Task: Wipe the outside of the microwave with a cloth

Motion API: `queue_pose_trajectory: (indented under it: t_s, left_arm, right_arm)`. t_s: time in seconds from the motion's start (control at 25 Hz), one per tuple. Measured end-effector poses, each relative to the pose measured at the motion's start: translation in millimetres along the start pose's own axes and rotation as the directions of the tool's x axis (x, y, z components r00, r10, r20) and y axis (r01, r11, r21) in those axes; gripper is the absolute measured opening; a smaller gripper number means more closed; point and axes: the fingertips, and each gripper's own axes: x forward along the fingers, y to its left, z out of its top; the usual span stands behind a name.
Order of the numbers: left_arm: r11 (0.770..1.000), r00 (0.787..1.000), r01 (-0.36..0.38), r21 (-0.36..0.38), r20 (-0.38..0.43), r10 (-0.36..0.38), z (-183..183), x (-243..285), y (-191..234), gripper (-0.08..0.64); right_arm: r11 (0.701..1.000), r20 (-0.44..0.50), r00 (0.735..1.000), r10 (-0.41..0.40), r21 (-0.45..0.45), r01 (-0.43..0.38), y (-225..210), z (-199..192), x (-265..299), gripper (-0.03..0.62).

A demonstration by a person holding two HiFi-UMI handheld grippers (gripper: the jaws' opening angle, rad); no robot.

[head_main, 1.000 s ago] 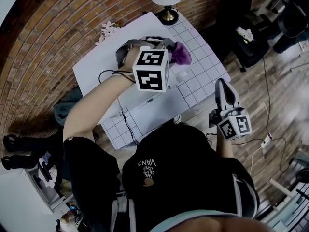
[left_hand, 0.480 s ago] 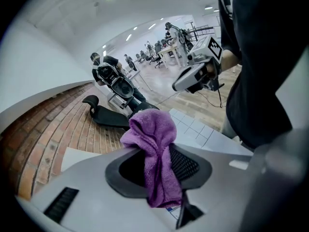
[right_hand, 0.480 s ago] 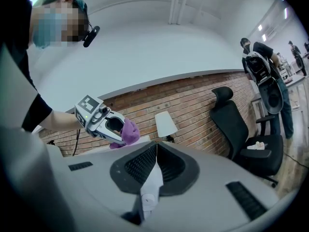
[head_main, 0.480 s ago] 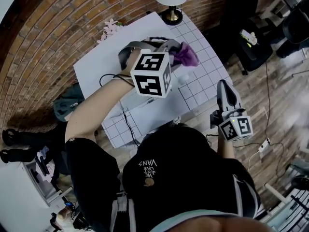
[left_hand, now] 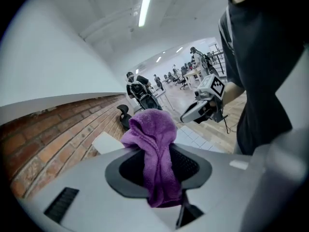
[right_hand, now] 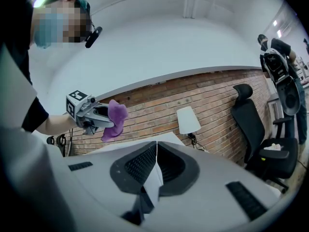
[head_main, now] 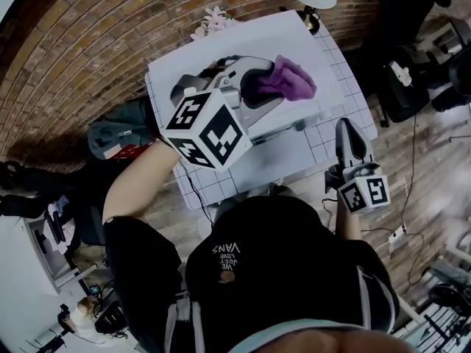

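Left claw [left_hand: 164,192]: clamped on the purple cloth [left_hand: 153,139]; cloth raised above the bench [head_main: 340,79];
Right claw [right_hand: 152,178]: jaws together, empty; well apart from the cloth;
Microwave: judged to be the pale box [head_main: 283,144] below the cloth;
Technique: cloth is best pressed flat against the casing; even strokes advised

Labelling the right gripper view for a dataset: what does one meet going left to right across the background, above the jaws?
left gripper holding the purple cloth → lamp → black office chair

The only legible writing is a small print [head_main: 224,255] on the person's black shirt [head_main: 294,271]: "VANS", with "WE JUST LOVE" beside it (seen upside down).
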Motion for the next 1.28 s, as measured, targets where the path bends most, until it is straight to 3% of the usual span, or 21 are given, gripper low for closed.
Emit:
queue_pose_trajectory:
  t_s: [0.12, 0.48, 0.84, 1.04, 1.28]
  left_arm:
    - [0.998, 0.998, -0.040, -0.046, 0.048, 0.042, -17, -52, -6, 0.141]
    - [0.986, 0.988, -0.069, -0.151, 0.130, 0.088, -87, -167, -47, 0.141]
    - [0.934, 0.957, -0.156, -0.320, 0.185, 0.224, -158, -217, -100, 0.141]
    - [0.892, 0.928, -0.159, -0.424, 0.244, 0.282, -187, -222, -148, 0.141]
    - [0.794, 0.885, -0.122, -0.596, 0.298, 0.359, -207, -197, -178, 0.141]
  right_arm:
    - [1.000, 0.002, 1.000, -0.025, 0.004, 0.025, 38, -8, 1, 0.004]
    - [0.999, 0.027, 0.998, -0.053, 0.011, 0.053, 166, -43, -3, 0.003]
    - [0.996, 0.023, 0.996, -0.089, -0.011, 0.089, 226, -68, -10, 0.003]
    - [0.994, 0.025, 0.994, -0.110, -0.023, 0.110, 245, -73, -8, 0.003]
    - [0.989, 0.023, 0.989, -0.145, -0.037, 0.146, 254, -77, -15, 0.003]
